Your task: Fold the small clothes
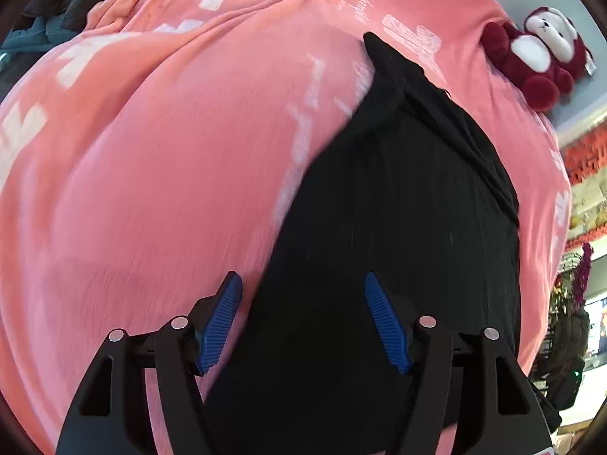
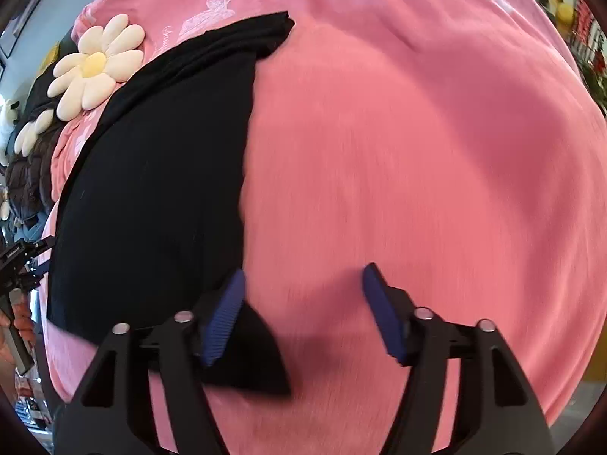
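- Garment (image 1: 379, 227), black, lying flat on pink blanket (image 1: 170, 170), partly folded by the look of it.
- Left gripper (image 1: 303, 322) spread wide over near hem, holding nothing.
- Right gripper (image 2: 301, 318) likewise parted, empty, at near corner.
- Next, probably: pinch near edge, fold away.

Pink blanket (image 2: 417, 151), daisy cushion (image 2: 96, 64), red plush toy (image 1: 538, 55), possibly a monkey

My left wrist camera looks down along its blue ribbed fingers (image 1: 224, 318), close above a flat black knit garment (image 1: 398, 235) on a pink fleece blanket (image 1: 170, 170). My right wrist camera faces the same blanket (image 2: 417, 151), close, with that garment (image 2: 159, 189) on its left side.
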A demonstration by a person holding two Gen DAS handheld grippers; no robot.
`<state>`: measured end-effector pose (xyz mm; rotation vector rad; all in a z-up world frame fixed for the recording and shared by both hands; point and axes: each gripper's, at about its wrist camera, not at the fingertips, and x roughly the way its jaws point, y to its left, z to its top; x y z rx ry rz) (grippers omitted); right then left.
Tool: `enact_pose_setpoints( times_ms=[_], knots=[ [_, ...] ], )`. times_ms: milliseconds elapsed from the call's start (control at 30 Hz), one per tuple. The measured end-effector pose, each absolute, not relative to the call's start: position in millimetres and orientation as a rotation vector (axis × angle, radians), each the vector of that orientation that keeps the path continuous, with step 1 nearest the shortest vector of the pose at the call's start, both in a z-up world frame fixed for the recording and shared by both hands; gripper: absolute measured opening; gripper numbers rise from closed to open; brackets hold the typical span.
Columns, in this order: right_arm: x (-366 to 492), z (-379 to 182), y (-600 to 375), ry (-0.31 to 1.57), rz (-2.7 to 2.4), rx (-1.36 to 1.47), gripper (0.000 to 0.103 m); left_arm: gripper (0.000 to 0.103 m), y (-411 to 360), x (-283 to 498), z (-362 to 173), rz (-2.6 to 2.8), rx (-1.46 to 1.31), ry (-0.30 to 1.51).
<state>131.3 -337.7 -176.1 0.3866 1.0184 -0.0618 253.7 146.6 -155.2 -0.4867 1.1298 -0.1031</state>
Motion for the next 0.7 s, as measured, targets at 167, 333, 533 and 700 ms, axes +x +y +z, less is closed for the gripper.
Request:
enact_pose_setpoints(
  times_ms=[167,333,533,700],
  knots=[
    [125,-176,-319,0.996,-0.028,0.526,0.068,0.065,136,232,-155,-0.1,-0.49,1.134],
    [134,-167,-286,1.014,0.032,0.439,0.068,0.029,141,235,-154,-0.125,-0.56,1.179],
    [136,-175,-275,1.03,0.026,0.388,0.043,0.027,155,223,-166,-0.178,-0.69,1.217],
    [136,-153,-300,1.017,0.073,0.545,0.006,0.003,146,215,-156,-0.259,-0.687,1.209]
  ],
)
